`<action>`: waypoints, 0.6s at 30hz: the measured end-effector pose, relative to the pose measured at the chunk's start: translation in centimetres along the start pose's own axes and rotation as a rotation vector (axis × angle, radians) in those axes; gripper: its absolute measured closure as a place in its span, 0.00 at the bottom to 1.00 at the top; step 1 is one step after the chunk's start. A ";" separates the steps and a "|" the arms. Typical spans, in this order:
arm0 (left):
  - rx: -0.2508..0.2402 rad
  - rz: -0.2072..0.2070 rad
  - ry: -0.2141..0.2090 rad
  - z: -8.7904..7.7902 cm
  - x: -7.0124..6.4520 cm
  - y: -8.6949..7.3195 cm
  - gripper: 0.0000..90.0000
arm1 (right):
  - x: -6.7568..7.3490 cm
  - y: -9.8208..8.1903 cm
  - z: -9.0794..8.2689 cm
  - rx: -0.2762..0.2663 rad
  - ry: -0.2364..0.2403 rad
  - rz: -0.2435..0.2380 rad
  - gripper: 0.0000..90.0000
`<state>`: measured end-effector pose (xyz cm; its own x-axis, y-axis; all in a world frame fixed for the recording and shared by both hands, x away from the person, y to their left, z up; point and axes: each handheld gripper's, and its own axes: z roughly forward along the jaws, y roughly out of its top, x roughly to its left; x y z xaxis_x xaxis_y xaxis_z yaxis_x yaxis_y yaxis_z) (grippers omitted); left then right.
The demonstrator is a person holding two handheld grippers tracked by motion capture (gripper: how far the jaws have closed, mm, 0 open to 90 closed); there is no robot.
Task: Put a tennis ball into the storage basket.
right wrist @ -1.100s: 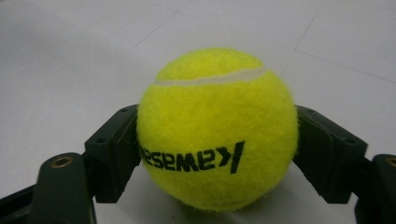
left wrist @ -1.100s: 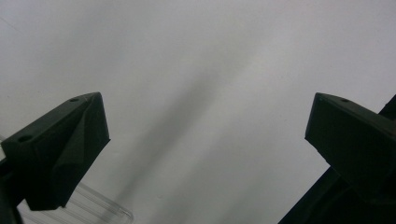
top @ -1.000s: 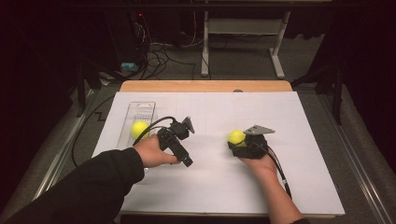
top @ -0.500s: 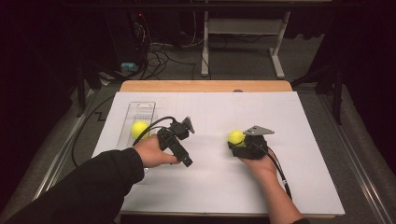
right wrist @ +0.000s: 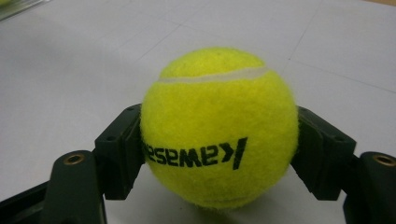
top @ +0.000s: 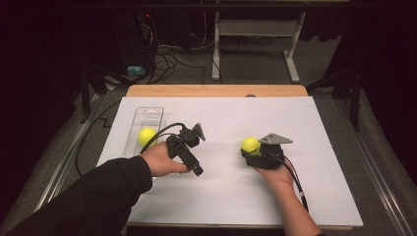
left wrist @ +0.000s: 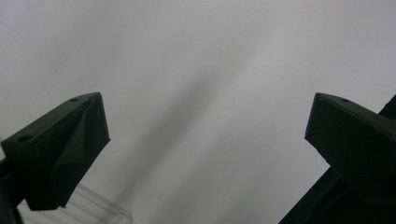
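Observation:
A yellow tennis ball [right wrist: 219,126] with black lettering sits between the two black jaws of my right gripper [right wrist: 219,154], and both pads press on its sides. In the high view this ball [top: 250,144] and the right gripper [top: 252,150] are right of the middle of the white table sheet, low over it. My left gripper [top: 189,147] rests left of centre, beside a clear tray [top: 147,115]. Its jaws stand wide open [left wrist: 205,116] over bare white sheet with nothing between them. A second yellow ball [top: 146,136] lies in the tray.
The white sheet [top: 305,128] covers a wooden table whose far edge [top: 216,90] shows bare. Black cables trail from both grippers toward the near side. Behind the table stand a metal frame and loose cables on the floor.

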<state>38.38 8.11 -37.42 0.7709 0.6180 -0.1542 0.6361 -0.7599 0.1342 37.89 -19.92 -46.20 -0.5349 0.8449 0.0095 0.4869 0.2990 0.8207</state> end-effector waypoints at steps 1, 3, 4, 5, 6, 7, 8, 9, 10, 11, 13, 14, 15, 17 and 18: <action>0.001 0.000 0.002 0.0 0.0 0.0 0.01 | 0.0 0.0 -0.2 -0.003 0.001 0.001 0.30; 0.003 -0.002 0.006 0.0 -0.1 0.0 0.01 | 0.0 -0.1 -0.5 -0.012 0.006 0.003 0.30; 0.002 -0.002 0.006 0.1 -0.2 0.0 0.01 | 0.1 -0.1 -0.6 -0.013 0.009 0.007 0.30; -0.001 -0.002 0.006 0.1 -0.2 0.0 0.01 | 0.1 -0.2 -0.8 -0.011 0.013 0.007 0.30; 0.003 0.000 0.006 0.1 -0.2 0.1 0.01 | 0.1 -0.3 -0.9 -0.014 0.011 0.004 0.30; 0.006 0.003 0.005 0.2 -0.3 0.1 0.01 | 0.1 -0.3 -1.1 -0.015 0.011 0.006 0.30; 0.007 0.004 0.005 0.2 -0.4 0.1 0.01 | 0.1 -0.4 -1.3 -0.020 0.012 0.006 0.30; 0.006 0.002 0.005 0.2 -0.4 0.1 0.01 | 0.2 -0.5 -1.5 -0.021 0.012 0.007 0.30; 0.006 0.002 0.005 0.2 -0.5 0.1 0.01 | 0.2 -0.6 -1.7 -0.026 0.013 0.009 0.30; 0.009 0.006 0.005 0.2 -0.4 0.2 0.01 | 0.3 -0.7 -1.9 -0.030 0.013 0.008 0.30; 0.007 0.005 0.003 0.2 -0.4 0.2 0.01 | 0.4 -0.8 -2.4 -0.040 0.016 0.005 0.30; 0.005 0.002 0.002 0.2 -0.4 0.2 0.01 | 0.4 -0.9 -2.6 -0.045 0.017 0.007 0.30; 0.007 0.002 0.002 0.2 -0.4 0.2 0.01 | 0.5 -1.0 -2.8 -0.049 0.020 0.008 0.30; 0.011 0.008 0.003 0.2 -0.5 0.1 0.01 | 0.7 -1.2 -3.2 -0.055 0.021 0.001 0.30; 0.010 0.007 0.003 0.2 -0.5 0.1 0.01 | 0.7 -1.4 -3.4 -0.059 0.020 -0.002 0.30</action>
<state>38.11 7.68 -37.50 0.7755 0.6131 -0.1508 0.6302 -0.7663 0.1251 34.45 -21.23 -45.33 -0.5500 0.8349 0.0188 0.4444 0.2736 0.8530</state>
